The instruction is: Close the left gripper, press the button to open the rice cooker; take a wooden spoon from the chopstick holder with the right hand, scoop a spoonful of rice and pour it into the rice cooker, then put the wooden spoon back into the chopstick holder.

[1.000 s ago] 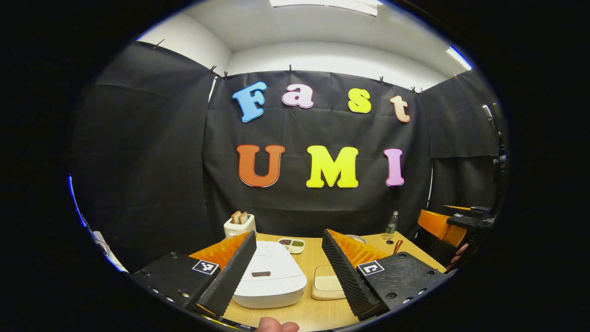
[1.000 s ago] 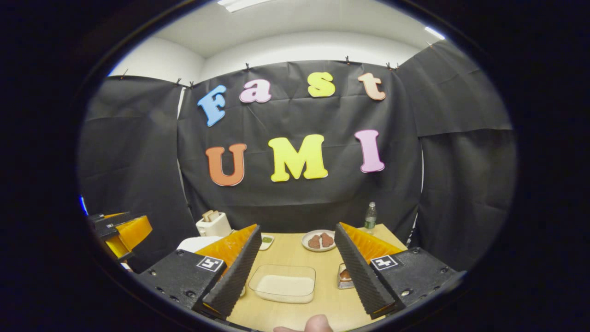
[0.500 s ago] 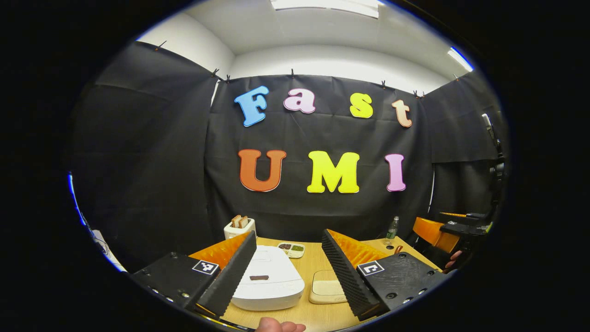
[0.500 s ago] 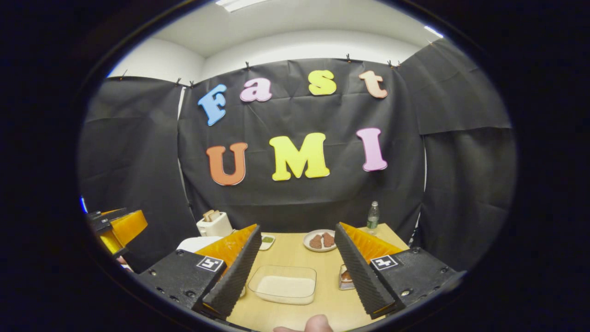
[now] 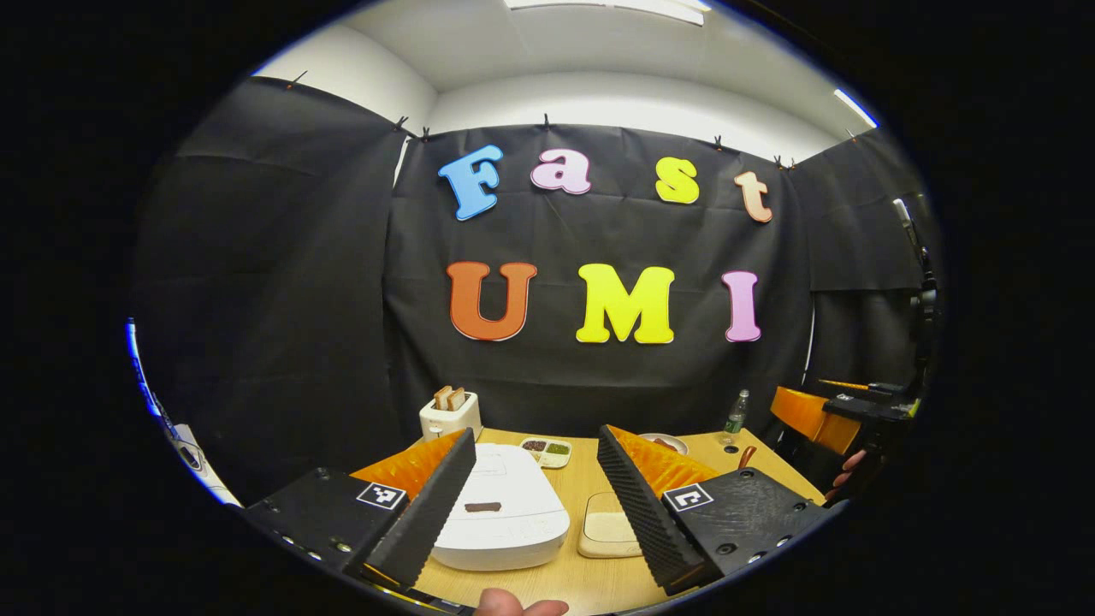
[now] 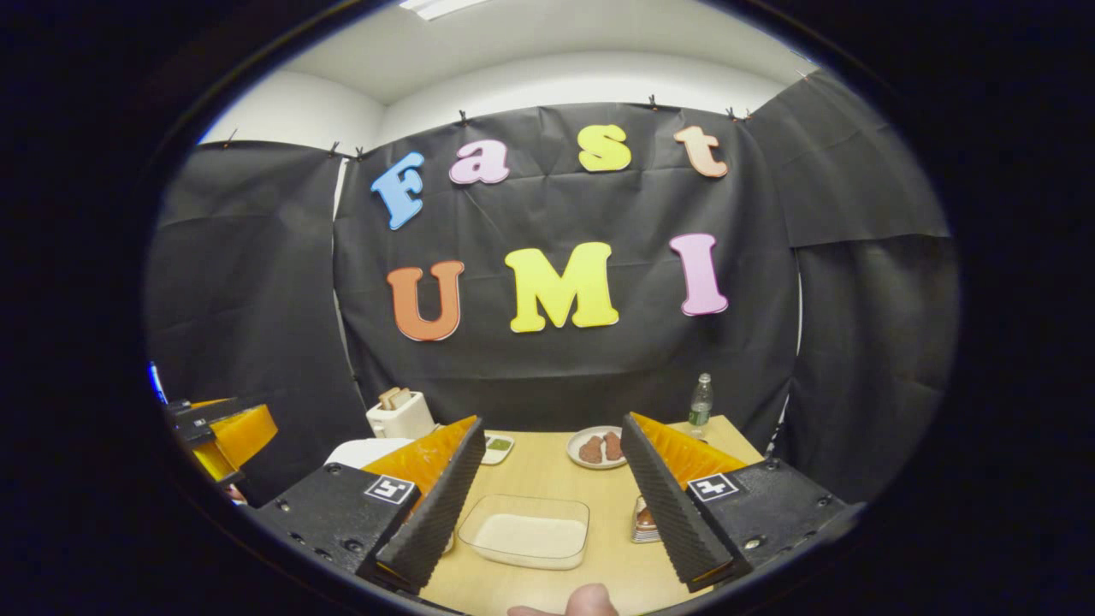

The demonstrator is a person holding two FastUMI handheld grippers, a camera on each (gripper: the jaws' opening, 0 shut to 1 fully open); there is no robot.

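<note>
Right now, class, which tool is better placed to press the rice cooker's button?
Left. The left tool hangs open directly over the closed rice cooker, whereas the right tool faces the rice container.

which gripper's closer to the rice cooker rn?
Left. The left gripper hangs open right in front of the rice cooker, which sits between its fingers. The right gripper is off to the side, over the rice container; the cooker lies beyond its left finger.
</note>
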